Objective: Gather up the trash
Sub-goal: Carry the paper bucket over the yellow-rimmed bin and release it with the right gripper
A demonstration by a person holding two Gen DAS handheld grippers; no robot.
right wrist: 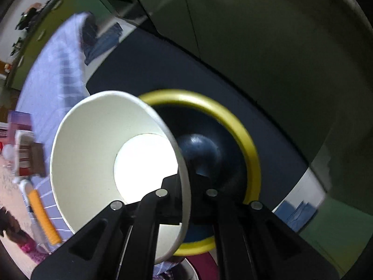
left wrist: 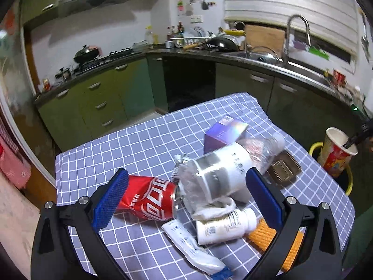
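Right gripper (right wrist: 184, 184) is clenched on the thin rim of the paper cup (right wrist: 112, 154), held over the yellow-rimmed bin (right wrist: 235, 126); left gripper (left wrist: 184, 198) hangs released above the table's trash pile. Risk: the cup sits off-centre, so dropping it could clip the rim and bounce out. Cup is a smooth white cone; the red can (left wrist: 146, 200) is crushed metal.

Black gripper (left wrist: 186, 200), blue ribbed pads (left wrist: 109, 200), silver screws
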